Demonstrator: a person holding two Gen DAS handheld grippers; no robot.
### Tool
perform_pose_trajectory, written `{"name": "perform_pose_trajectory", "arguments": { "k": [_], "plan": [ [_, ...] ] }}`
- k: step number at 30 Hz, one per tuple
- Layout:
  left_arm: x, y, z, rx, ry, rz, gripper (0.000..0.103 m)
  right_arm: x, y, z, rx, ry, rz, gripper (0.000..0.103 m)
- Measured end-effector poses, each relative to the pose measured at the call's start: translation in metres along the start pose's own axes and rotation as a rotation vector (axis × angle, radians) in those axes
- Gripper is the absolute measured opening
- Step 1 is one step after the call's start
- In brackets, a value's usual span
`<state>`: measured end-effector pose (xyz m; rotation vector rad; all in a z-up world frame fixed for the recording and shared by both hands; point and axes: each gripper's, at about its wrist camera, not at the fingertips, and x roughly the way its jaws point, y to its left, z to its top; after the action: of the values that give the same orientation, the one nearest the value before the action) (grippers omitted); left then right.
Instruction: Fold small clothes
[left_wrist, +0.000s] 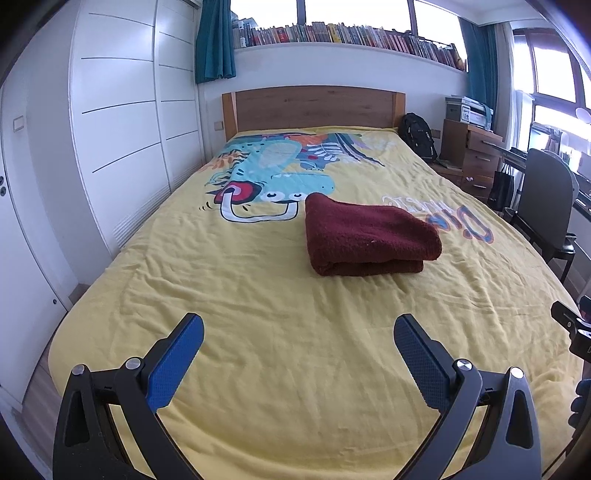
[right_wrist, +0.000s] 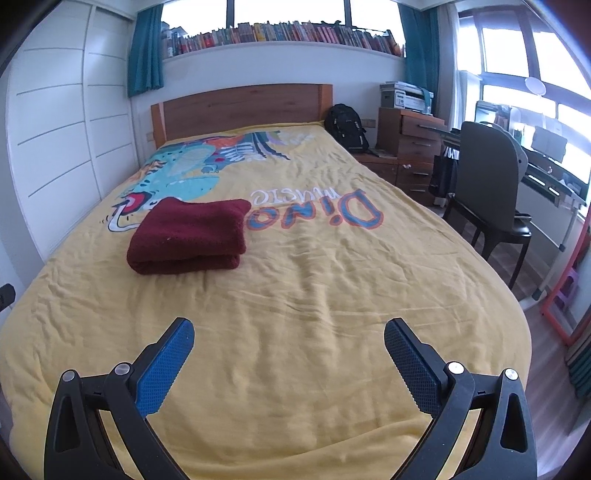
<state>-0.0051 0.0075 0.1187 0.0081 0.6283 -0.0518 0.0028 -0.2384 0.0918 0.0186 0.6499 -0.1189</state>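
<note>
We see a bed (left_wrist: 258, 369) covered by a yellow spread printed with a cartoon dinosaur and the words "Dino Music"; it fills most of both wrist views. Behind it stand a wooden headboard (left_wrist: 314, 107) and, higher up, a long row of books (left_wrist: 343, 35) along the window ledge. To the left runs a white wardrobe (left_wrist: 118, 129); to the right we see a wooden drawer unit (right_wrist: 415, 147), a dark chair (right_wrist: 487, 192) and a black backpack (right_wrist: 347, 127). On the middle of the spread lies a dark red garment (left_wrist: 369, 236), folded into a thick rectangular stack, its fold edge facing us. In the near foreground we see the left gripper (left_wrist: 297, 334) and the right gripper (right_wrist: 288, 338), each with jaws spread wide, blue pads holding nothing, above the near end of the spread, well apart from the garment.
</note>
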Motion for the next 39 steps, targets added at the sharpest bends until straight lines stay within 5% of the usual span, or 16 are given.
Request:
{"name": "perform_pose_trajectory", "arguments": {
  "k": [39],
  "plan": [
    [0.026, 0.015, -0.015, -0.020, 0.057, 0.023, 0.102, 0.021, -0.014, -0.005, 0.017, 0.050, -0.041, 0.103]
  ]
}}
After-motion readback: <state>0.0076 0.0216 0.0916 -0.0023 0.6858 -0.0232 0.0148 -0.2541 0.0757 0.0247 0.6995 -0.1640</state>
